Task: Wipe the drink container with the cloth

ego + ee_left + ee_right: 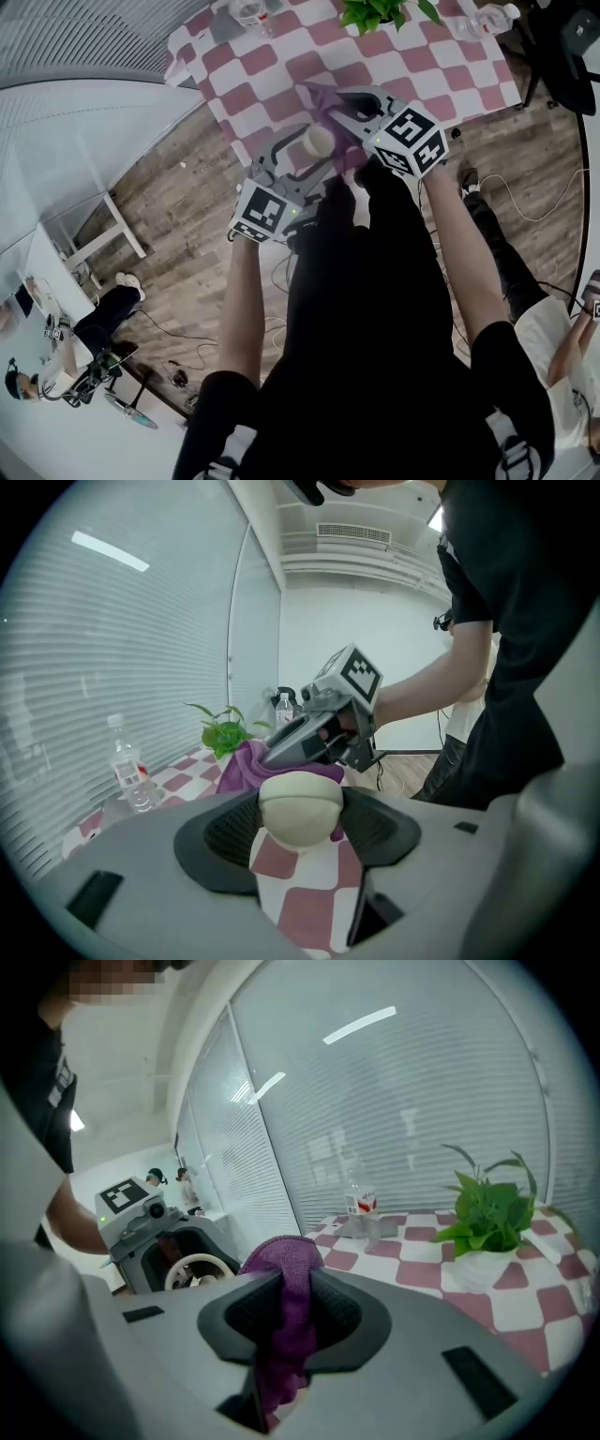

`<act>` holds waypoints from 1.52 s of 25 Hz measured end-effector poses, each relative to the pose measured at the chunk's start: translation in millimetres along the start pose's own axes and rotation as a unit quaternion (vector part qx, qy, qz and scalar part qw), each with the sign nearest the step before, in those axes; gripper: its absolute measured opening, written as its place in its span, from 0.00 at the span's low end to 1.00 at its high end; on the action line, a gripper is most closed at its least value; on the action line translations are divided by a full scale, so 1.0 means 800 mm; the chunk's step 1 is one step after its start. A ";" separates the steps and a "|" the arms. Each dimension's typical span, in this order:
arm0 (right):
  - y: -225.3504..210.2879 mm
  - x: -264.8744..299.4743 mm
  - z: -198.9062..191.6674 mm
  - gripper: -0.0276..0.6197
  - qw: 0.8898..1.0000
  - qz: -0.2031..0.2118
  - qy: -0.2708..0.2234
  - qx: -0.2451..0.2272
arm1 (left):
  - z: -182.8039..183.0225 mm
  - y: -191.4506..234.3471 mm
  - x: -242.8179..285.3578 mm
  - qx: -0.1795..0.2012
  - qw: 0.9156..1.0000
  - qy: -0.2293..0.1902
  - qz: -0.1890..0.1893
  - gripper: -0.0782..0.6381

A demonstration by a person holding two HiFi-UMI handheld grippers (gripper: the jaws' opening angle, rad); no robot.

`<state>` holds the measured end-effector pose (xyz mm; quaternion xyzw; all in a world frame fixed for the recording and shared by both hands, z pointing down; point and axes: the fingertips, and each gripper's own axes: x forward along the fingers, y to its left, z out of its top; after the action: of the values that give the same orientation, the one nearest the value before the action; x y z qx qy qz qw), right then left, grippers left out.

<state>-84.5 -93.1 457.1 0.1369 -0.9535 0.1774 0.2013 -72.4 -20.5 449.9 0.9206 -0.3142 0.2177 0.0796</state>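
My left gripper (312, 150) is shut on the drink container (318, 141), a cream-lidded cup with a red-and-white check body. In the left gripper view the container (298, 810) stands upright between the dark pads, held by my left gripper (300, 829). My right gripper (330, 106) is shut on a purple cloth (323, 101), which hangs just beyond the cup's top. In the right gripper view the cloth (284, 1290) is bunched between the jaws of my right gripper (289, 1314), and the container (196, 1270) shows at the left. Both are held in the air in front of the table (281, 66).
The table wears a red-and-white checked cover. A potted plant (378, 13) and clear water bottles (251, 12) stand on it. Cables lie on the wooden floor (178, 187). A white table leg (122, 225) stands at the left. Another person's legs (511, 262) are at the right.
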 end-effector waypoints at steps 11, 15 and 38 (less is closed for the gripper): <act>-0.068 0.021 -0.092 0.18 0.996 -0.058 0.060 0.025 | -0.008 0.005 -0.005 -0.024 0.999 0.015 0.016 0.49; -0.082 0.007 -0.121 0.18 0.992 -0.086 0.092 0.009 | -0.006 0.005 -0.003 -0.023 1.000 0.014 0.014 0.49; -0.061 -0.227 0.057 0.18 0.961 -0.264 -0.086 -0.021 | 0.048 -0.001 0.072 0.019 0.999 -0.002 -0.049 0.49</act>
<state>76.5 -120.5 353.2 0.3939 -0.9009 0.0852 0.1611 -17.8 -62.3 441.6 0.9367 -0.2643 0.2178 0.0722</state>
